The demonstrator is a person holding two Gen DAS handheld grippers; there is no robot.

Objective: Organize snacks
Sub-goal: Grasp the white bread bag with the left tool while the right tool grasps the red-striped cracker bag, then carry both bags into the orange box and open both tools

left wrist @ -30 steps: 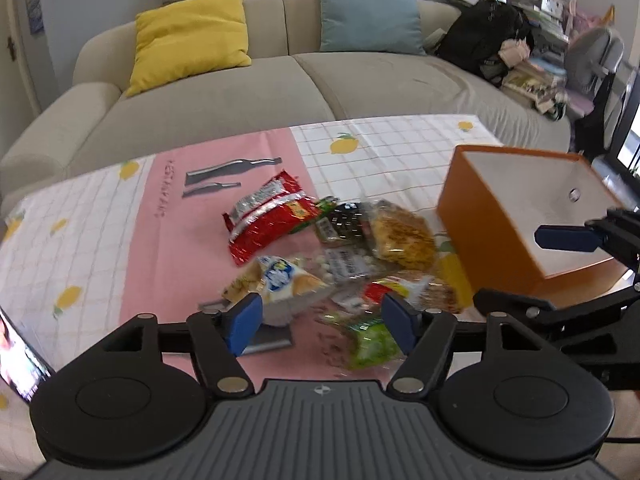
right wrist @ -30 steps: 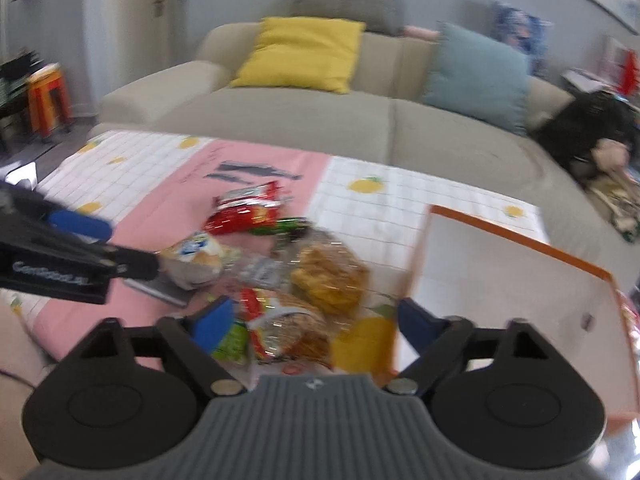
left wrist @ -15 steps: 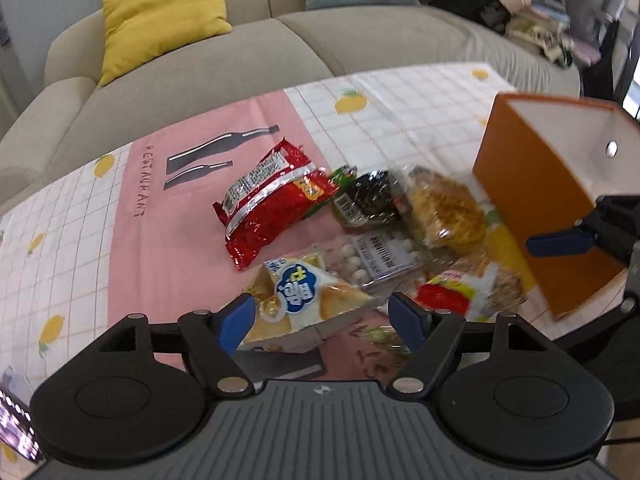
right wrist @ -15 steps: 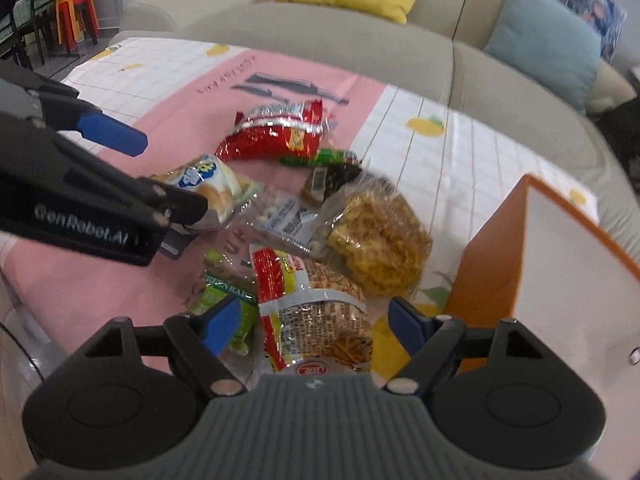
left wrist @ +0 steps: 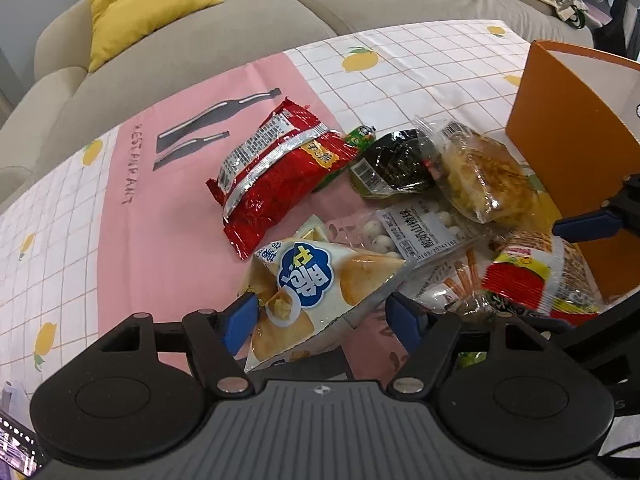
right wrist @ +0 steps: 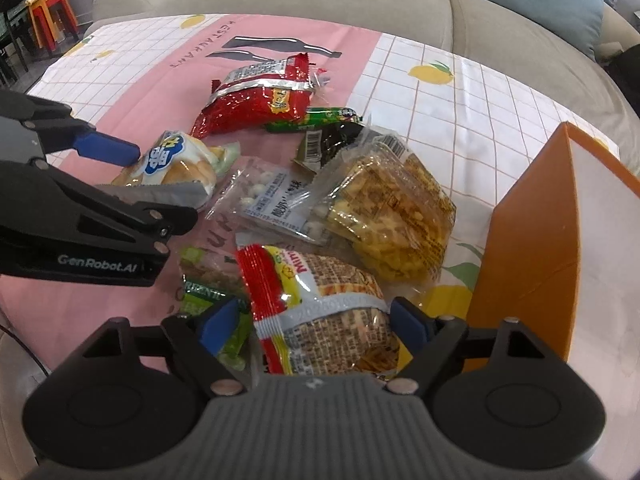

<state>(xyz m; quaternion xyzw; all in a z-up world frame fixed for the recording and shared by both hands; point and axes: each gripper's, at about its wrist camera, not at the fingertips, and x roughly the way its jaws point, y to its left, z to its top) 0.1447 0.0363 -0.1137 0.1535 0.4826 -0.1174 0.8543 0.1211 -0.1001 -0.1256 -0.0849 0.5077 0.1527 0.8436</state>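
Two hand-held grippers straddle packets: left hand-held gripper (left wrist: 320, 320) closing around the chip bag (left wrist: 316, 292), right hand-held gripper (right wrist: 316, 320) open over the noodle pack (right wrist: 320, 312) (neither gripped). Next: pinch, lift into the orange box (right wrist: 528, 248).

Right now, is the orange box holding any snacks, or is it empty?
Cannot tell fully. The orange box shows only bare white inside where visible; its bottom is cut off. All visible snacks, like the red packet, lie on the tablecloth.
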